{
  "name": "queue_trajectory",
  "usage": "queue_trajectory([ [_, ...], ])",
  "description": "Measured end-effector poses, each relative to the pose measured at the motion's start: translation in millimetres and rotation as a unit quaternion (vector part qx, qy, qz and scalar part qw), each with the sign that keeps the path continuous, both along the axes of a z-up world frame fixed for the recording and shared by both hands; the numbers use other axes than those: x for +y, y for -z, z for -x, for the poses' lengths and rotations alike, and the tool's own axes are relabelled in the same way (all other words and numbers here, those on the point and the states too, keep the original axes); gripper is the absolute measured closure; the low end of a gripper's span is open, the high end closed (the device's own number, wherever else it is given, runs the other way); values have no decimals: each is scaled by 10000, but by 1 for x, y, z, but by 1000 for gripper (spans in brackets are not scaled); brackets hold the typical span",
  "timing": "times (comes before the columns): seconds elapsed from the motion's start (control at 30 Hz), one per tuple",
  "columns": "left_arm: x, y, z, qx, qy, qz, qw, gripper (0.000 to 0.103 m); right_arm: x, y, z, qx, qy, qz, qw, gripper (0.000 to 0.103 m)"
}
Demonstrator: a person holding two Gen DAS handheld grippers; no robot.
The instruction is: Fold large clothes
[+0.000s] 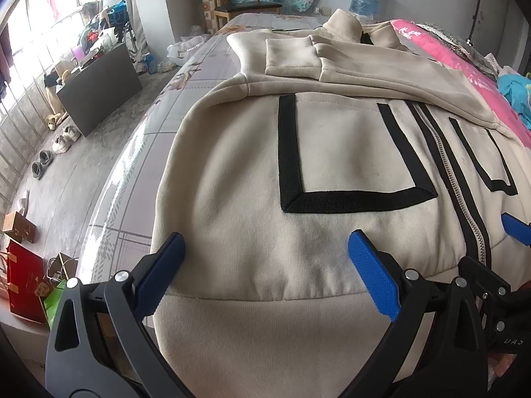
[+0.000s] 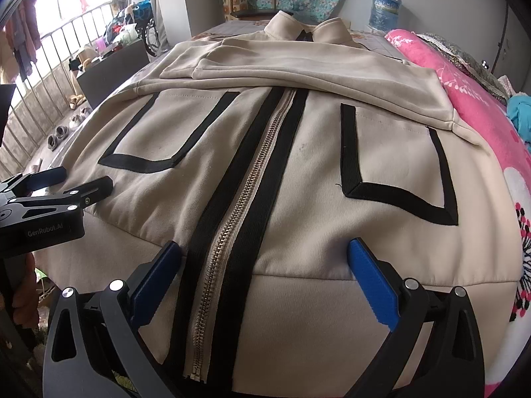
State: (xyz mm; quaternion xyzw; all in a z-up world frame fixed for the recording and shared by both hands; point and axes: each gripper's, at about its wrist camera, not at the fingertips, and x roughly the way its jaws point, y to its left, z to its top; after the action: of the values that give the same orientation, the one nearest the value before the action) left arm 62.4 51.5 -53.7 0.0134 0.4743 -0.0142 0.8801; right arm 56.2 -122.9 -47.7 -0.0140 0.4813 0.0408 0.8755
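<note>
A cream zip-up jacket (image 1: 332, 152) (image 2: 298, 165) with black pocket trim lies face up on the bed, both sleeves folded across its chest. My left gripper (image 1: 265, 245) is open above the hem at the jacket's left side, holding nothing. My right gripper (image 2: 265, 252) is open over the hem, straddling the zipper (image 2: 232, 199) and the cloth to its right. The left gripper (image 2: 69, 185) also shows at the left edge of the right wrist view. A fingertip (image 1: 516, 229) of the right gripper shows at the right edge of the left wrist view.
The bed (image 1: 139, 172) has a checked sheet and a pink floral blanket (image 2: 497, 139) along the jacket's right side. On the floor to the left are a dark cabinet (image 1: 99, 83), shoes (image 1: 59, 142) and bags (image 1: 26, 282). A chair (image 1: 245, 3) stands beyond the bed.
</note>
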Motion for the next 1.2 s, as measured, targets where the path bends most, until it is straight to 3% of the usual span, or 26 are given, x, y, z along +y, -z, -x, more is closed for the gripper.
queue_trajectory([
  [0.1,0,-1,2,-42,78,-70,9999,8,0,0,-1,15,-8,-2,10000,6],
  [0.2,-5,-8,6,-158,144,-381,9990,8,0,0,0,27,-20,-14,10000,6],
  [0.33,6,-28,26,-673,210,-311,9970,8,0,0,-1,53,-33,-12,10000,6],
  [0.53,53,-40,75,-835,356,437,9949,8,0,1,1,25,-40,-17,10000,6],
  [0.77,95,-16,114,-325,176,1390,9896,35,1,1,1,4,-51,-18,10000,6],
  [1.2,100,29,80,399,216,2638,9635,66,0,1,1,-13,-59,-28,10000,6],
])
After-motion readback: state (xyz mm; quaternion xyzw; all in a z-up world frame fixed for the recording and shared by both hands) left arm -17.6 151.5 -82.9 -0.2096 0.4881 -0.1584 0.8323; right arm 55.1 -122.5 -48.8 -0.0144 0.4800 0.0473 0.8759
